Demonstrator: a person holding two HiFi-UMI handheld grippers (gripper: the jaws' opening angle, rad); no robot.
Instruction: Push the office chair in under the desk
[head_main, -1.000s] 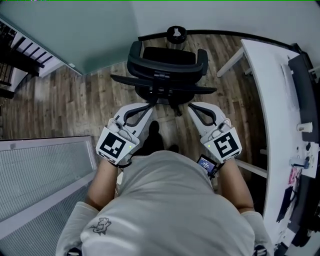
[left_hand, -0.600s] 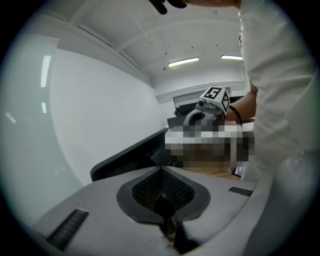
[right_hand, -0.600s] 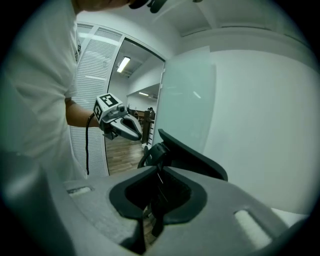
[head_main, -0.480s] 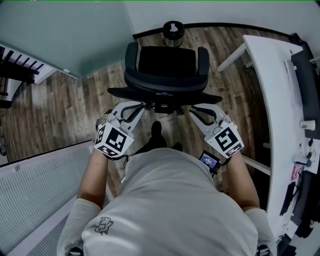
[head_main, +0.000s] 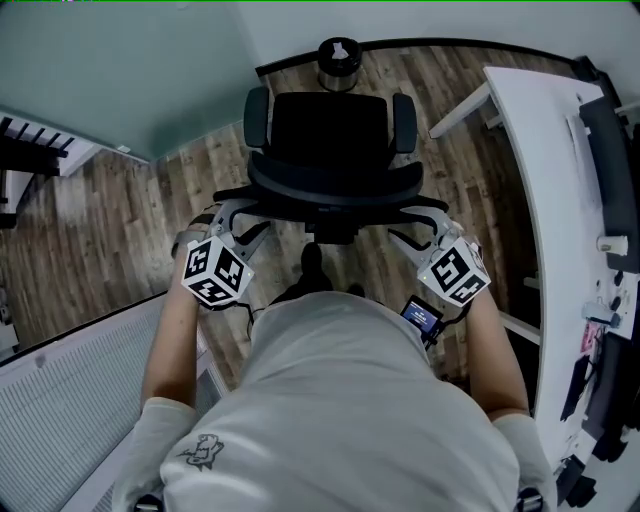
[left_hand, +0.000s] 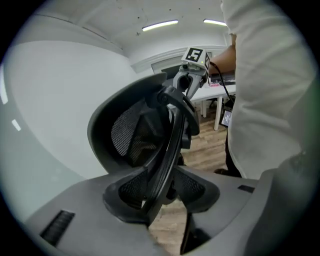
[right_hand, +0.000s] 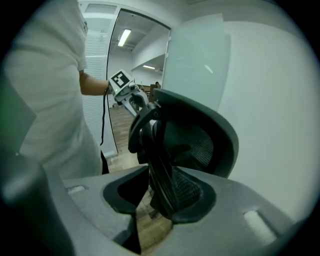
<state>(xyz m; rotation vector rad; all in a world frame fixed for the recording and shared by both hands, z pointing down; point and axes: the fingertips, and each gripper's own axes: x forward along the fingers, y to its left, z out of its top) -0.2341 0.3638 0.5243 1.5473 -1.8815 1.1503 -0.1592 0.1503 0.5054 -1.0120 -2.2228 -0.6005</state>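
Note:
The black mesh office chair (head_main: 330, 130) stands on the wood floor with its back toward me and the white desk (head_main: 545, 190) off to its right. My left gripper (head_main: 243, 213) is at the left end of the backrest's frame, my right gripper (head_main: 421, 219) at the right end. In the left gripper view the backrest's black edge bar (left_hand: 167, 150) runs down into the gap of the left gripper (left_hand: 162, 197), whose jaws are opening. In the right gripper view the backrest's edge (right_hand: 162, 165) lies likewise inside the right gripper (right_hand: 160, 200), whose jaws are also opening.
A round dark bin (head_main: 339, 55) stands behind the chair by the wall. A frosted glass wall (head_main: 120, 70) runs along the far left and a white slatted panel (head_main: 70, 400) sits at my near left. Monitors and small items line the desk's far side (head_main: 610, 230).
The chair has rolled away from me and turned square. Both grippers have moved outward from the backrest's middle to its two ends, and their jaws have gone from shut to apart.

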